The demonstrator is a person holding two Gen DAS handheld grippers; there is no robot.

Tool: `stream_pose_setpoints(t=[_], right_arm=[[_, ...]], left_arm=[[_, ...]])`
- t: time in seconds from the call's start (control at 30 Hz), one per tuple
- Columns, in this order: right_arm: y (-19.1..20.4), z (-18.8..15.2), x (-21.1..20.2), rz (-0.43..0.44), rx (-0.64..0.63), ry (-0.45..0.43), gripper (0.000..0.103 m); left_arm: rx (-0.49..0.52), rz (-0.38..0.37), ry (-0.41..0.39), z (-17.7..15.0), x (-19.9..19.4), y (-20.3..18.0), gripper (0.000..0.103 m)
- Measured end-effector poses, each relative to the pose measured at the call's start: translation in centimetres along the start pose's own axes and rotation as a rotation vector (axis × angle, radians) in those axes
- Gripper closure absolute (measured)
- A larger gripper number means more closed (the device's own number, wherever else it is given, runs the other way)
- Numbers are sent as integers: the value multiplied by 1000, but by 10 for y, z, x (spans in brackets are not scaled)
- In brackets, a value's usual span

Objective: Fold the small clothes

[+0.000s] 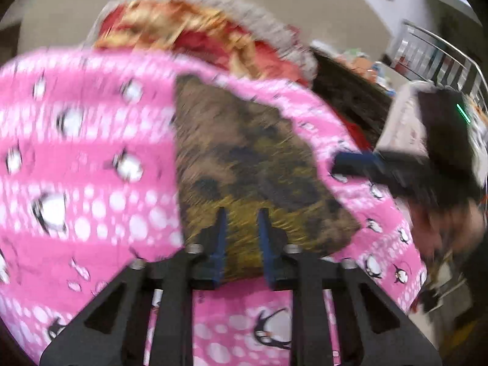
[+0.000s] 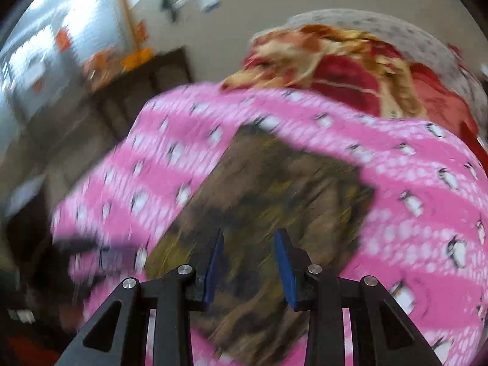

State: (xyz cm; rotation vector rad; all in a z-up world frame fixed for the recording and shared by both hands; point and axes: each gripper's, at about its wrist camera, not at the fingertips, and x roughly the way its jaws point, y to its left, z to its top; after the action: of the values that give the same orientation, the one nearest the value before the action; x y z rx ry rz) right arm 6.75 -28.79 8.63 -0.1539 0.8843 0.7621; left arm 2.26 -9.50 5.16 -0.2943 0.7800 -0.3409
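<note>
A small brown and olive patterned garment [image 1: 250, 164] lies flat on a pink penguin-print blanket [image 1: 91, 152]. My left gripper [image 1: 242, 213] hovers over the garment's near edge with its blue pads a narrow gap apart and nothing between them. In the left wrist view my right gripper [image 1: 341, 164] reaches in from the right, its tips at the garment's right edge. From the right wrist, the same garment [image 2: 274, 189] fills the centre on the blanket [image 2: 411, 183]. My right gripper [image 2: 249, 235] stands open above it, holding nothing. Both views are motion-blurred.
A heap of red and yellow clothes [image 1: 189, 30] lies beyond the blanket, against a grey dotted cloth [image 1: 244, 15]. The heap [image 2: 335, 61] also shows in the right wrist view. A metal railing [image 1: 442, 55] stands far right; dark furniture [image 2: 137, 91] is at the left.
</note>
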Motion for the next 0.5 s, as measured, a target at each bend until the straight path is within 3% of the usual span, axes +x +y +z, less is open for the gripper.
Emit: stream_pose_setpoints(t=[0.07, 0.13, 0.23, 0.3, 0.37, 0.43, 0.5], right_arm=[[6, -27, 18, -36, -7, 57, 71], [-10, -58, 42, -121, 36, 146, 71], [-36, -82, 33, -30, 211, 53, 71], [-36, -80, 27, -33, 240, 57, 71], [-29, -69, 20, -55, 224, 57, 71], [-22, -52, 7, -93, 222, 2, 71], [-22, -31, 3, -173, 258, -41, 71]], left_arm=[[-37, -3, 102, -14, 29, 8, 92], [-41, -33, 109, -25, 36, 11, 94], [-19, -12, 113, -24, 28, 3, 94], [13, -4, 97, -9, 18, -5, 94], [33, 8, 23, 17, 11, -4, 94], [43, 49, -53, 53, 14, -4, 94], [15, 87, -77, 86, 30, -3, 94]])
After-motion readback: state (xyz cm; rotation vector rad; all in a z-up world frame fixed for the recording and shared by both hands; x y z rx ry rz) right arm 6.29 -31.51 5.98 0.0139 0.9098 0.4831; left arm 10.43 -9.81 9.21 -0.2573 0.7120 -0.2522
